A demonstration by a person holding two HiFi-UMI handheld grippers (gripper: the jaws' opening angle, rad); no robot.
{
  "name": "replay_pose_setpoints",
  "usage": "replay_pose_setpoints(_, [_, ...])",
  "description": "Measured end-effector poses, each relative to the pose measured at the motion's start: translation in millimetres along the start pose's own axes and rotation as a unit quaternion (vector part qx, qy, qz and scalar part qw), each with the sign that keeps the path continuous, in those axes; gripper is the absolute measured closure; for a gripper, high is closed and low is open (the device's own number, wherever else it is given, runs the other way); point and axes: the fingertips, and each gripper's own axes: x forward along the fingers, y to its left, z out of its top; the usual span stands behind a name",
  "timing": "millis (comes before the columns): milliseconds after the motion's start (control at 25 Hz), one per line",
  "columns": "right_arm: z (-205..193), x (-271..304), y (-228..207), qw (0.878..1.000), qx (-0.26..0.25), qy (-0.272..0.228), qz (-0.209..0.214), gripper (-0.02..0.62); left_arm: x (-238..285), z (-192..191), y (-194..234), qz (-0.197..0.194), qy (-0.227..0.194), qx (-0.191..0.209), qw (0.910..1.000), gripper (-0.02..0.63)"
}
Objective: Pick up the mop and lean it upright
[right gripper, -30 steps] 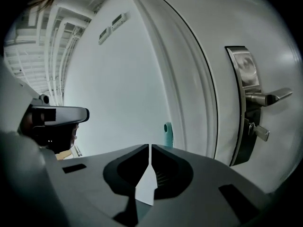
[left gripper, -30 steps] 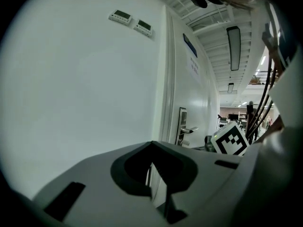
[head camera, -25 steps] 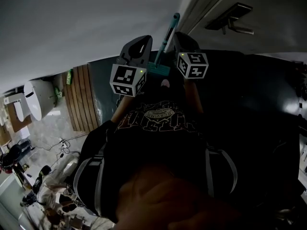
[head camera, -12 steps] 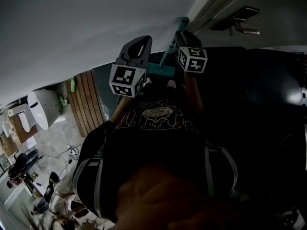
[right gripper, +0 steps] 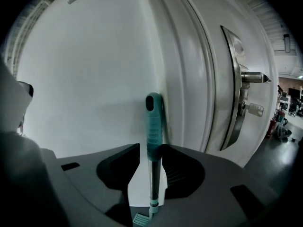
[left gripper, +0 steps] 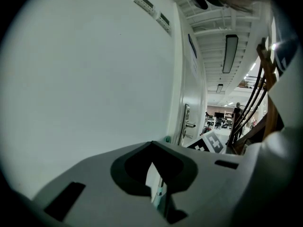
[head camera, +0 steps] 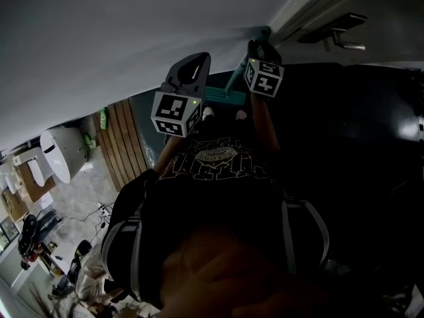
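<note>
my right claw [right gripper: 151, 148] is clenched on the mop handle [right gripper: 153, 122], both jaws pressing the teal grip from either side. the handle stands near upright, its rounded top resting against the white wall [right gripper: 85, 79], just beside the door frame [right gripper: 189, 84]. the mop head [right gripper: 141, 219] sits far below, close to my feet in the head view. my left claw [left gripper: 152, 145] is closed on nothing. through the slit between its jaws i see only wall and a sliver of shaft further off.

the worry is the letting go. the wall looks smooth and painted, so i'd expect the top to slide sideways along it once i release, most likely if the lean is too steep. the head looks like a flat plate on a joint, which could fold or skate on the dark floor [head camera: 361, 131]. the door is right there too, and if it swings, the handle goes with it.

the grip is ribbed, seemingly rubbery, with a hanging slot at the tip. below it runs a thin dark shaft with a pale collar. the lever handle [right gripper: 253, 77] on the door is brushed metal.
</note>
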Motion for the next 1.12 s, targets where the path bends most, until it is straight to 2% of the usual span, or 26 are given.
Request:
replay_pose_setpoints(160, [-1, 4, 2, 0.999, -0.012, -0.004, -0.034, 0.457, -8, -3, 7, -0.005, 0.004, -0.005, 1.0000, 0.558])
replay_pose_setpoints(280, [-2, 7, 0, 0.999, -0.023, -0.003, -0.040, 0.463, -8, -6, 11, -0.009, 0.006, -0.006, 0.9999, 0.558])
replay_pose_setpoints(320, [-2, 7, -2, 0.999, -0.024, -0.003, -0.037, 0.480, -8, -7, 11, -0.011, 0.006, -0.006, 0.9999, 0.558])
replay_pose_setpoints(720, [-9, -18, 13, 1.000, -0.029, 0.002, 0.009, 0.483, -11, -6, 1, -0.033, 0.000, -0.007, 0.9994, 0.558])
replay_pose_setpoints(1120, [-23, -55, 34, 0.996, -0.055, 0.006, 0.072, 0.483, -15, -13, -16, -0.026, -0.002, -0.011, 0.9996, 0.558])
